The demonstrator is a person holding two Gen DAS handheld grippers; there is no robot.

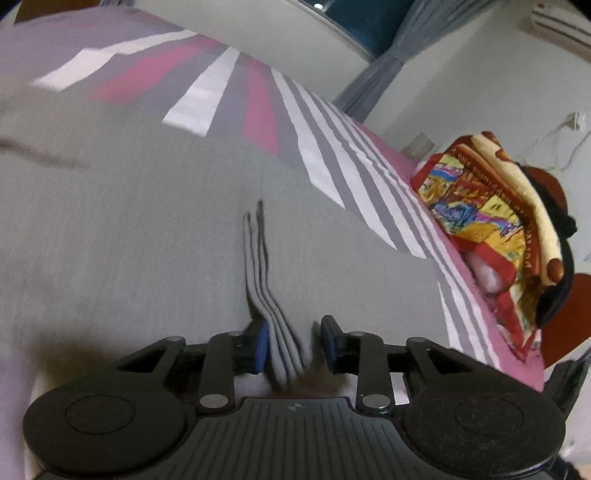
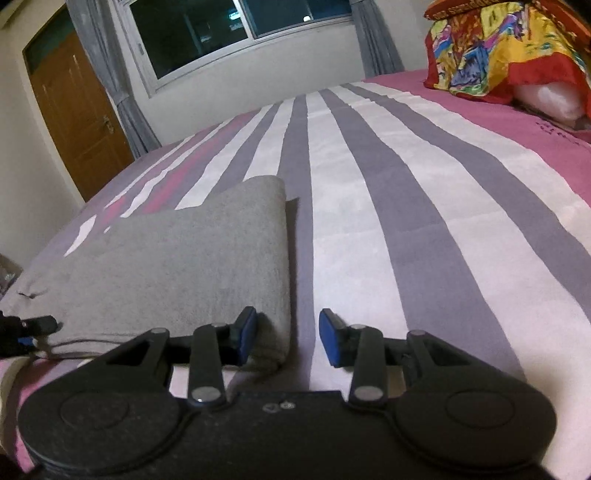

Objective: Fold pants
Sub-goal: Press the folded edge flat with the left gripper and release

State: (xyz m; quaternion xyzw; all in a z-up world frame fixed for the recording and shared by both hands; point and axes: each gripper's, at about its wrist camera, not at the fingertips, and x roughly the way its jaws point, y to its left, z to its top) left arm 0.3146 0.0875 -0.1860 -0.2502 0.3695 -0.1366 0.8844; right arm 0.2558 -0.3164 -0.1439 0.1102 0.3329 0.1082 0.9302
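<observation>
Pants (image 2: 177, 266): grey, soft knit, folded into a thick stack, lying flat on a bed. In the right wrist view the stack occupies the near left, its rounded folded edge running away from the camera along a grey stripe of the cover.

Left gripper (image 1: 293, 345): black frame, blue pads. Layered grey edges of the pants rise between its jaws, lying against the left pad; the right pad stands off with a gap showing. No earlier view is at hand; the jaws read as apart, with cloth between them and no firm pinch. The picture is motion-blurred.

Right gripper (image 2: 288, 341): same build. Jaws apart. Its left pad sits at the near right corner of the folded stack; the right pad hangs over the bare bed cover, clear of the cloth. Whether the left pad touches the fabric cannot be told.

Bed cover (image 2: 388, 229): broad white, grey and pink stripes, running away from the viewer.

Pillow pile (image 2: 509, 51): bright red, yellow and blue printed cloth, far right corner of the bed.

Window (image 2: 229, 33): dark panes, far wall, with grey curtains (image 2: 110, 74) on both sides.

Wooden door (image 2: 74, 118): brown, far left.
</observation>
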